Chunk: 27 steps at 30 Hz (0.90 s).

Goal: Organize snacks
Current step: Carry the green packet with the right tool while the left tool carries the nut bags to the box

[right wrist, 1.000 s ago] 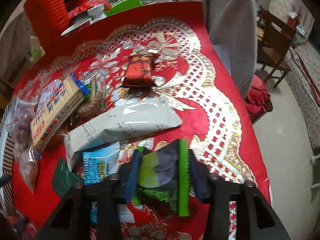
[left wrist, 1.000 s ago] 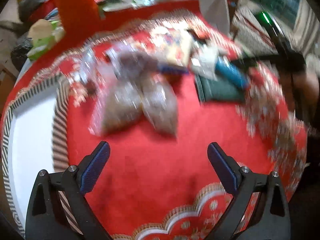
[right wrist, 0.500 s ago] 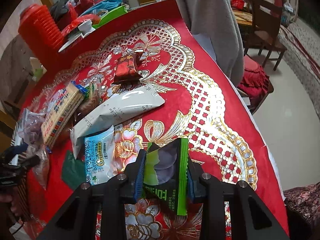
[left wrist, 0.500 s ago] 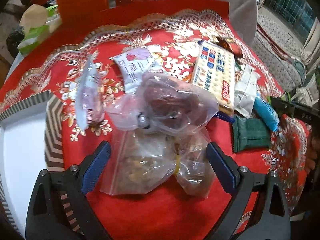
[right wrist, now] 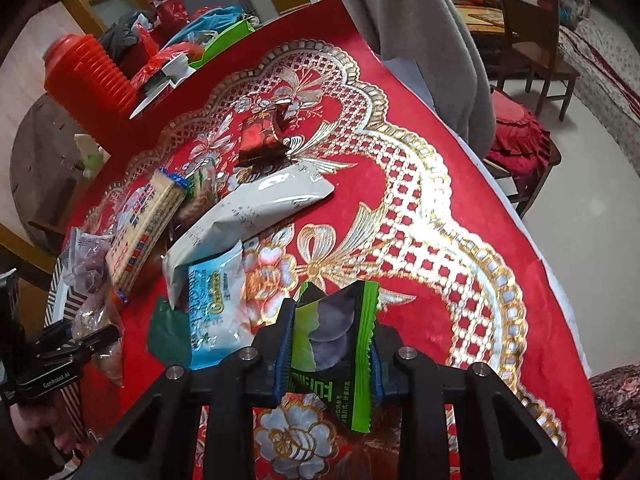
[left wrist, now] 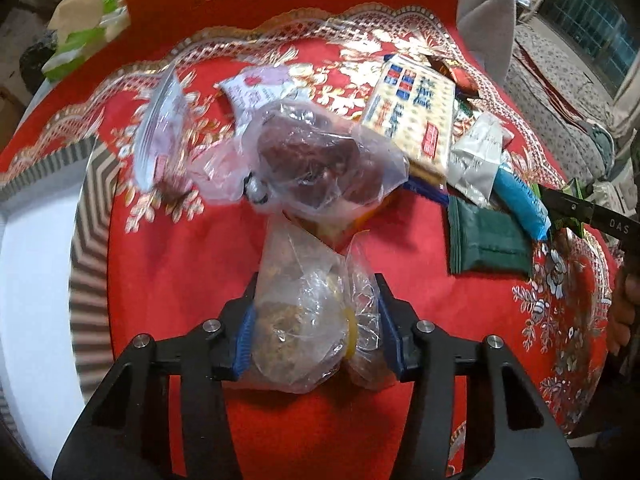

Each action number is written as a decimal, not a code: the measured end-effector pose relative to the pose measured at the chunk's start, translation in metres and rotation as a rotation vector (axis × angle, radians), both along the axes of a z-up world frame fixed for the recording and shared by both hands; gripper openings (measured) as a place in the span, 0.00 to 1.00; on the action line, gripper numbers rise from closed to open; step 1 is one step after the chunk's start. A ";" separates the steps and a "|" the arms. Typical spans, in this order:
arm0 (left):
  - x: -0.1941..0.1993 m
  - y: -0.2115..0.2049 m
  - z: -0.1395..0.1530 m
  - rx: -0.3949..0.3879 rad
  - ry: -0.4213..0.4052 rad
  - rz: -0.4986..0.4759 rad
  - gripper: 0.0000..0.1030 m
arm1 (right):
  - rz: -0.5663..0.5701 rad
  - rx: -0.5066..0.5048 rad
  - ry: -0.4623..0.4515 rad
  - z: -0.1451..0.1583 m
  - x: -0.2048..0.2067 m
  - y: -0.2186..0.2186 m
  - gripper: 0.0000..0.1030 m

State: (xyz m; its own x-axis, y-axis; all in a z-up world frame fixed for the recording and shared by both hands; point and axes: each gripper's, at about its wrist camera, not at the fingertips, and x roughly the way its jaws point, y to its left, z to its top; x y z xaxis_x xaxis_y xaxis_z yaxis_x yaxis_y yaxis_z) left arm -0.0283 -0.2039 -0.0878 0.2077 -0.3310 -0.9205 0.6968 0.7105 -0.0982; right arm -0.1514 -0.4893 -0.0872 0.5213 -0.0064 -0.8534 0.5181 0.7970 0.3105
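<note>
Red tablecloth (right wrist: 420, 128) with gold lace print covers the table, and a grey garment (right wrist: 420, 40) hangs over a chair well beyond the fingers. Snacks crowd the cloth ahead of both grippers.

The biggest risk, I judge, sits with the left gripper (left wrist: 316, 332): its jaws have just been closing and now pinch a clear bag of brown snacks (left wrist: 304, 320). The film is slack and slippery, so only a fold may be caught and the bag could slide out or tear when lifted. Just beyond the fingertips another clear bag of dark red fruit (left wrist: 316, 164) overlaps the same heap and may get dragged along.

A smaller risk lies with the right gripper (right wrist: 330, 352), whose narrow jaws hold a green snack packet (right wrist: 340, 344). The packet is crumpled and bowed between the pads, so its contents may crush.

A cracker pack (left wrist: 412, 112) lies further out, right of the left fingers.
</note>
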 end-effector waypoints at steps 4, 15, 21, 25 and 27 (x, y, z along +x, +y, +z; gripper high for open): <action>-0.010 0.007 0.002 0.030 0.002 0.048 0.49 | -0.002 -0.001 0.007 0.000 -0.004 0.006 0.29; -0.021 0.010 0.002 0.131 -0.007 0.175 0.49 | 0.045 -0.043 0.045 0.001 -0.021 0.031 0.29; -0.023 0.013 0.001 0.133 0.000 0.221 0.50 | 0.067 -0.046 0.050 0.001 -0.032 0.041 0.29; -0.027 0.014 0.001 0.136 0.000 0.247 0.50 | 0.090 -0.046 0.050 0.001 -0.037 0.043 0.29; -0.031 0.015 0.001 0.140 0.000 0.257 0.50 | 0.102 -0.049 0.050 0.001 -0.039 0.044 0.29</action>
